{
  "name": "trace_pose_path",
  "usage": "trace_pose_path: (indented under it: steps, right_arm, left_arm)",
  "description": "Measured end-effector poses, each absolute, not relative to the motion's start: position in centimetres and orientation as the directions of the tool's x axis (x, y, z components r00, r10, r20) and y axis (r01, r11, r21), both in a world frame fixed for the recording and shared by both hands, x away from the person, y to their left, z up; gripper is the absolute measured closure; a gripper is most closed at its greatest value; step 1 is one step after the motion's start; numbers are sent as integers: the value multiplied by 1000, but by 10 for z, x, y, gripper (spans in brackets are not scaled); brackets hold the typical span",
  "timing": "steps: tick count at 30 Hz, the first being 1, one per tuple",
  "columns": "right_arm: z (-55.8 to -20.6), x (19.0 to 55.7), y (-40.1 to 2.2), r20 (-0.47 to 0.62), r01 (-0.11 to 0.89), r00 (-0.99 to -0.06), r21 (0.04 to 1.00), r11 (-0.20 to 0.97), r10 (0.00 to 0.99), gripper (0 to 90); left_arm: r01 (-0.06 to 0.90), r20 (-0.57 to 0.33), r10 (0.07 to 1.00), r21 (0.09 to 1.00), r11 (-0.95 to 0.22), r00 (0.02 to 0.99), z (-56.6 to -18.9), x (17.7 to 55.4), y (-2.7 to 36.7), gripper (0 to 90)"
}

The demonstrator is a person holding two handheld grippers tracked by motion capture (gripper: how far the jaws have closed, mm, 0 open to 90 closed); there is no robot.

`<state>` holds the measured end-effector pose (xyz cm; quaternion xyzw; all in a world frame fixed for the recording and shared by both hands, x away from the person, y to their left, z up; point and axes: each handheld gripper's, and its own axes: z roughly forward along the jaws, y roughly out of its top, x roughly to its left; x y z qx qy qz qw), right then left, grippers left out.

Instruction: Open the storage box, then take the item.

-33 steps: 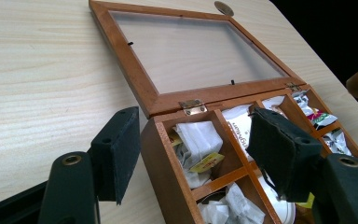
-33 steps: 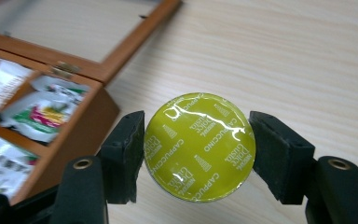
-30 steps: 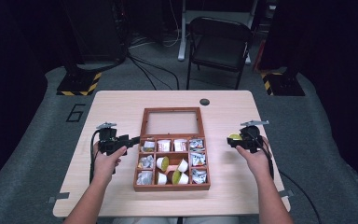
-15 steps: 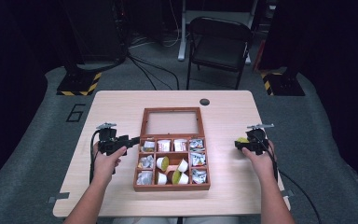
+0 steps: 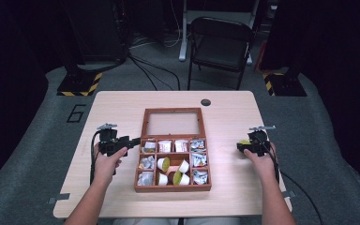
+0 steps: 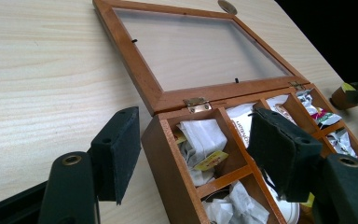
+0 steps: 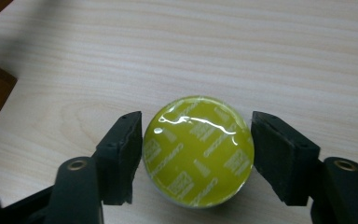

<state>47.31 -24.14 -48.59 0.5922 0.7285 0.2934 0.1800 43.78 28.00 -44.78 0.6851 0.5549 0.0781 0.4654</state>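
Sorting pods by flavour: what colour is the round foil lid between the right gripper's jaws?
Yellow-green round foil lid with pale printed marks; right gripper view.

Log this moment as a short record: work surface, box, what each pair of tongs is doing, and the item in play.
surface: light wooden table
box: brown wooden compartment box, glass-paned lid lying open flat, compartments holding wrapped sachets and pods
item: round pod with yellow-green foil top, on the table right of the box
right tongs: jaws have just been opening; left pad touching or nearly touching the pod, right pad with a small gap
left tongs: open, straddling the box's near corner wall, holding nothing
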Motion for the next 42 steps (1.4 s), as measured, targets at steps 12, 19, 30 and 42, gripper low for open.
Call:
trace_pose_path:
  steps: [12, 19, 30, 42]
  right_arm:
    - [-457, 467, -226, 131, 702, -299, 701, 125, 945, 323]
    - [-449, 465, -199, 117, 682, -395, 701, 206, 911, 336]
    - [-424, 458, -159, 72, 617, -520, 720, 316, 851, 347]
    - [-397, 466, -132, 146, 591, -600, 744, 313, 786, 272]
  left_arm:
    - [686, -402, 835, 726, 41, 376, -448, 438, 278, 339]
    - [684, -387, 840, 729, 26, 381, -449, 438, 277, 338]
    - [673, -350, 847, 740, -12, 400, -438, 442, 264, 333]
    - [661, -302, 848, 746, -74, 436, -424, 457, 250, 331]
